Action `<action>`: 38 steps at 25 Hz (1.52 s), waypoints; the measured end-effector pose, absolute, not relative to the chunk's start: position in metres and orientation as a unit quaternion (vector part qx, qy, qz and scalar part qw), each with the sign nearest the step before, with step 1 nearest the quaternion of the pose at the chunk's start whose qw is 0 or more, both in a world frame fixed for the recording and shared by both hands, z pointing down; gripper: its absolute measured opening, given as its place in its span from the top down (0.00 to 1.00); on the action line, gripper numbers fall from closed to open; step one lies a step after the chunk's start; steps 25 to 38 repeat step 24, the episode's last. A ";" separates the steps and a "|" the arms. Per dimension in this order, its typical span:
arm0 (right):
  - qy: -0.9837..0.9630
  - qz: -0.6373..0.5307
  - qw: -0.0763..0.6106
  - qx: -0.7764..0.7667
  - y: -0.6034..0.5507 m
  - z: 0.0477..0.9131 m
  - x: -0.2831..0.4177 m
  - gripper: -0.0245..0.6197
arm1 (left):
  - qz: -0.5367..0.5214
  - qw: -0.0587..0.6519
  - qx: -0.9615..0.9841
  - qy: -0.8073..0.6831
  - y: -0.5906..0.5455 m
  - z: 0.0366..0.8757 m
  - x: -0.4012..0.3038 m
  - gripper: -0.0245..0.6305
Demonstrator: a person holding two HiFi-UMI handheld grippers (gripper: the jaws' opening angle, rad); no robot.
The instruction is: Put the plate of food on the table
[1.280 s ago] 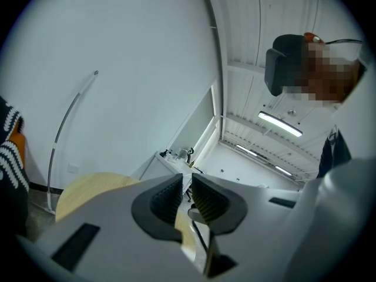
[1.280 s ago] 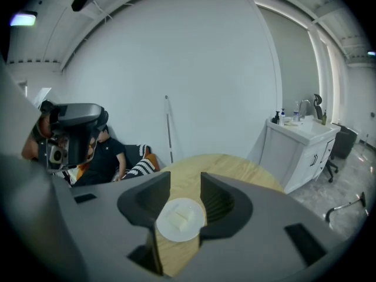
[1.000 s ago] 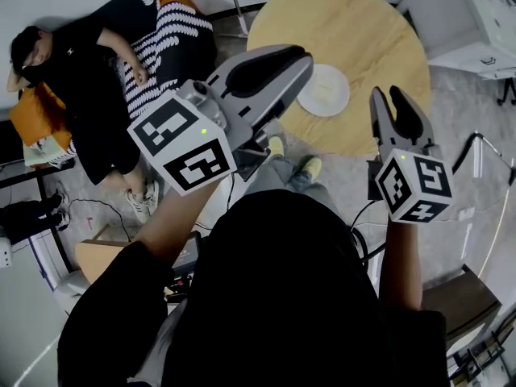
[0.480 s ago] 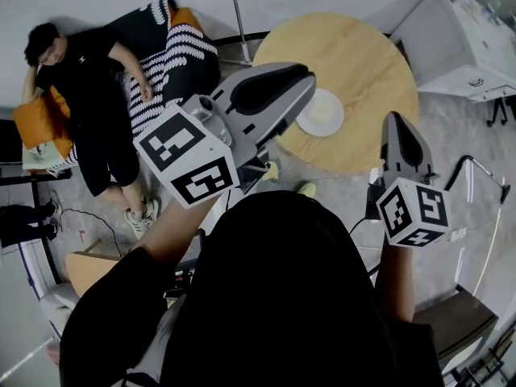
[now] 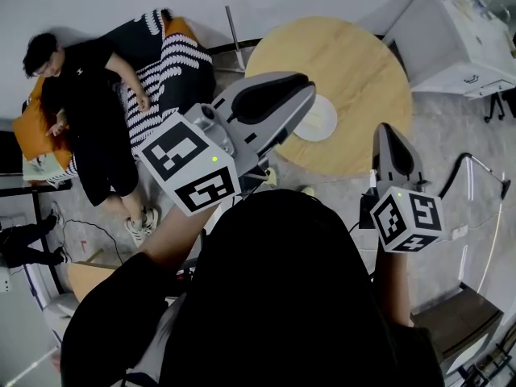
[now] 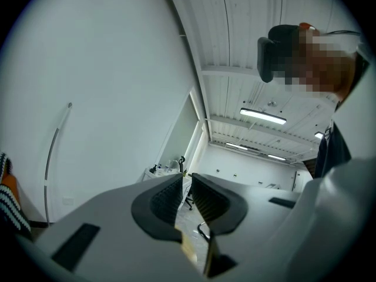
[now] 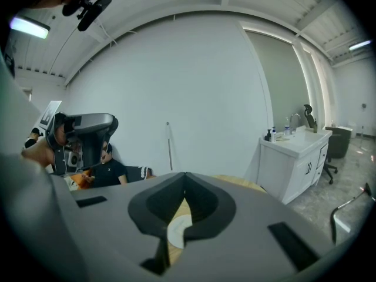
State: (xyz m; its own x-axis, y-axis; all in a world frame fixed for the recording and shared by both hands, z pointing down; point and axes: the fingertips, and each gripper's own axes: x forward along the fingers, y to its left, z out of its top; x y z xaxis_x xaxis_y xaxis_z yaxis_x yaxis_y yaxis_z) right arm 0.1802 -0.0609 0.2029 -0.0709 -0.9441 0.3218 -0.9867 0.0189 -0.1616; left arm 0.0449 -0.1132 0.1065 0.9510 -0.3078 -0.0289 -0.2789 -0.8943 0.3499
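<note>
A white plate point(image 5: 320, 122) lies on the near left edge of the round wooden table point(image 5: 339, 59); what is on it is too small to tell. My left gripper point(image 5: 309, 87) is held up in the air in front of the plate and hides its left part. Its jaws stand a narrow gap apart with nothing between them point(image 6: 183, 176). My right gripper point(image 5: 387, 129) hovers off the table's near right edge, shut and empty point(image 7: 185, 174). In the right gripper view the plate point(image 7: 176, 231) shows through the hollow of the jaws, far below.
A person point(image 5: 89, 95) lies on a sofa with a striped cushion point(image 5: 173, 51) at the left. A white cabinet point(image 5: 459, 35) stands at the back right. A thin pole point(image 5: 230, 10) leans by the wall. Cables point(image 5: 476, 168) run over the floor on the right.
My right gripper's jaws have gone from wide apart to shut, with nothing in them. Both grippers have drifted slightly; the plate stays on the table.
</note>
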 end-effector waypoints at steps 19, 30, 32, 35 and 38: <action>-0.715 0.163 0.071 0.676 -0.081 0.198 0.180 0.95 | -0.047 0.168 0.973 -0.154 -0.136 0.103 0.043 0.88; -0.713 0.163 0.072 0.678 -0.087 0.198 0.183 0.95 | -0.045 0.169 0.973 -0.149 -0.141 0.102 0.048 0.88; -0.713 0.163 0.072 0.678 -0.087 0.198 0.183 0.95 | -0.045 0.169 0.973 -0.149 -0.141 0.102 0.048 0.88; -0.713 0.163 0.072 0.678 -0.087 0.198 0.183 0.95 | -0.045 0.169 0.973 -0.149 -0.141 0.102 0.048 0.88; -0.713 0.163 0.072 0.678 -0.087 0.198 0.183 0.95 | -0.045 0.169 0.973 -0.149 -0.141 0.102 0.048 0.88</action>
